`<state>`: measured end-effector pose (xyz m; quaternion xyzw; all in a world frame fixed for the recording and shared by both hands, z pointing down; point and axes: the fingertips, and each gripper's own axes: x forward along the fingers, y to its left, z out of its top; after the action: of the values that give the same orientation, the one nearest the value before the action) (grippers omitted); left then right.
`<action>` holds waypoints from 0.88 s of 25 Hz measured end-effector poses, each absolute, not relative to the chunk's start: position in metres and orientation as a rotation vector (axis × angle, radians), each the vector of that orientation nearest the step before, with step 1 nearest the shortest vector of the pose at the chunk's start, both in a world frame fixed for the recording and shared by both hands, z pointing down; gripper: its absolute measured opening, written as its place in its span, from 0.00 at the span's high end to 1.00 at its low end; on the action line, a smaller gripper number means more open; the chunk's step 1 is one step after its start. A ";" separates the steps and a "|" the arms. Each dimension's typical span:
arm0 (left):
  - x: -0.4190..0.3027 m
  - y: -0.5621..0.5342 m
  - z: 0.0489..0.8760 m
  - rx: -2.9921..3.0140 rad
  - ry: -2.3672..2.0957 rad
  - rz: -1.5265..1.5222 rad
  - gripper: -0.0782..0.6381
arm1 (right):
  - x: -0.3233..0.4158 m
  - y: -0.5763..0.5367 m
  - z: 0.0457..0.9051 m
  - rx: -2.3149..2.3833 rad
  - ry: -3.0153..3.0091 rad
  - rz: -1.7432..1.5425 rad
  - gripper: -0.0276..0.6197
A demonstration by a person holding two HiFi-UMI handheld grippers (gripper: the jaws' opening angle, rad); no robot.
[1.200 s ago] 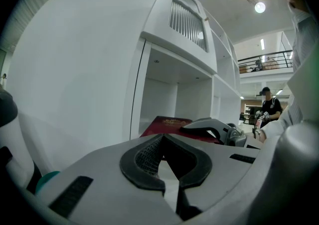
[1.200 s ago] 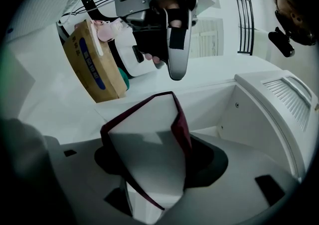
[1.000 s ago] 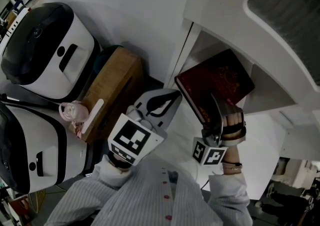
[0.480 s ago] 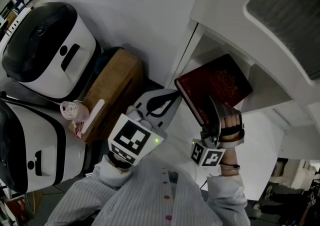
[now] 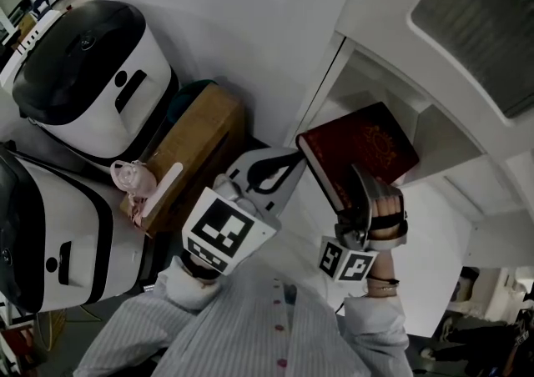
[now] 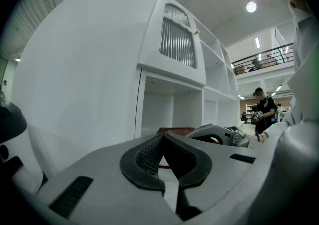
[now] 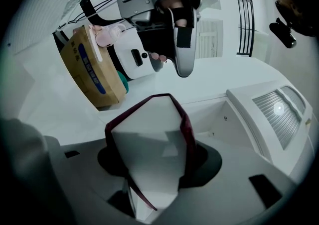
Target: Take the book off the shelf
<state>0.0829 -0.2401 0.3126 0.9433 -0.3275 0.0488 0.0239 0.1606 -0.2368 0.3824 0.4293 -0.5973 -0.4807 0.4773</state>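
Keep the right gripper [image 5: 357, 182], whose jaws have just been closing, clamped firmly on the red book [image 5: 360, 140] at the mouth of the shelf [image 5: 380, 8], and draw it out level, with the left gripper [image 5: 292, 158], jaws together and empty, beside that shelf.

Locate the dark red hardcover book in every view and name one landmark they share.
Head view: dark red hardcover book, right of centre.
Left gripper view: only a thin red sliver, centre, slightly low.
Right gripper view: lower centre, its white page edge facing the camera.
Shared landmark: the slatted vent panel.
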 end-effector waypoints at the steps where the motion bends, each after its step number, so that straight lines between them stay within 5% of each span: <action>1: 0.080 -0.237 0.311 2.923 -1.015 0.154 0.88 | 0.158 -0.234 0.381 1.054 -1.464 -1.173 0.60; 22: 0.060 -0.192 0.310 2.921 -0.998 0.211 0.88 | 0.136 -0.176 0.337 1.251 -1.643 -1.014 0.62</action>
<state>0.0597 -0.1923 0.3099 0.9439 -0.3224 0.0681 0.0238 0.1359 -0.1757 0.3370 0.4964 -0.6521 -0.4022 0.4082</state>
